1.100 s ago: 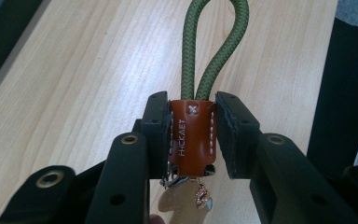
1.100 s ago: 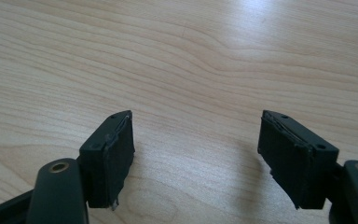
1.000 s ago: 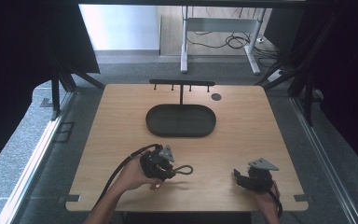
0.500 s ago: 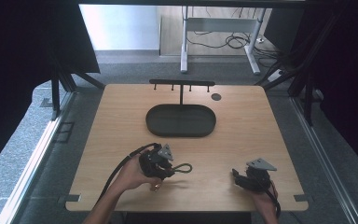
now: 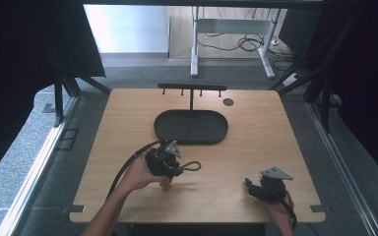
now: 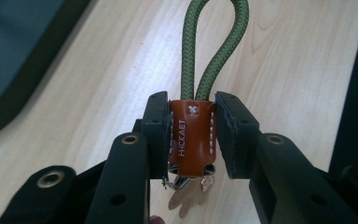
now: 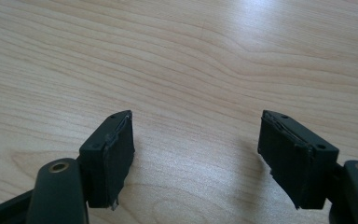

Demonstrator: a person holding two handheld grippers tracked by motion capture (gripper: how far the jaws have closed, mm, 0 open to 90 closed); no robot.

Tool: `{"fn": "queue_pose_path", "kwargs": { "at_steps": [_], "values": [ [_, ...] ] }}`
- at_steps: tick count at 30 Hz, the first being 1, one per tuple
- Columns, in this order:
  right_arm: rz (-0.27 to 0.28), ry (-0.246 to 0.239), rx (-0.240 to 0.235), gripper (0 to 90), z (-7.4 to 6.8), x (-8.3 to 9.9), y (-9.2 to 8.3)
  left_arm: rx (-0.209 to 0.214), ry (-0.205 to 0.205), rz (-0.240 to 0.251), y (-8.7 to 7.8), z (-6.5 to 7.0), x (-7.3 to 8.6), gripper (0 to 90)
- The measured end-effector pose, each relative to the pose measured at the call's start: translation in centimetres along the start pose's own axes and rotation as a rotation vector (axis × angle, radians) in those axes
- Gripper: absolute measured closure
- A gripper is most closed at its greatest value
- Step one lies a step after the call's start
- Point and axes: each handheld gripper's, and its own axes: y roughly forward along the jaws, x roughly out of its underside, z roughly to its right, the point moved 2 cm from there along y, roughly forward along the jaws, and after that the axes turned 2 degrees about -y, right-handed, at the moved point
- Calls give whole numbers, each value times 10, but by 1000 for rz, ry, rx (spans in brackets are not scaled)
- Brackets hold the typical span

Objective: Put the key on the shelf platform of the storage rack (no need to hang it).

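Observation:
My left gripper [image 6: 192, 135] is shut on a keychain: a brown leather tab [image 6: 191, 140] with white stitching and a green braided cord loop [image 6: 212, 51] that sticks out past the jaws. Small metal parts hang under the tab. In the high view the left gripper [image 5: 174, 164] is held over the table's front left, lifted a little, with the cord loop [image 5: 191, 166] pointing right. My right gripper [image 7: 196, 158] stands open above bare wood with nothing between its jaws; the high view places the right gripper [image 5: 252, 188] near the front right edge.
A dark oval tray [image 5: 191, 127] lies at the table's middle back. Behind it stands a black T-shaped rack with small hooks [image 5: 192, 88]. A small round hole [image 5: 228, 102] marks the tabletop at the back right. Black curtains flank both sides.
The left gripper has drifted slightly right and up with the keychain in its jaws. The right gripper has stayed put.

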Motion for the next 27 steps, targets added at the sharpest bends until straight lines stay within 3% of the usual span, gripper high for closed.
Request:
{"fn": "queue_pose_path", "kwargs": {
  "at_steps": [16,27],
  "values": [
    [7,11,-12,274,2,0,0,-57,22,-12,-14,-19,-24,674],
    [9,19,-15,274,3,-1,0,-80,47,-32,-17,-33,-53,675]
  ]
}}
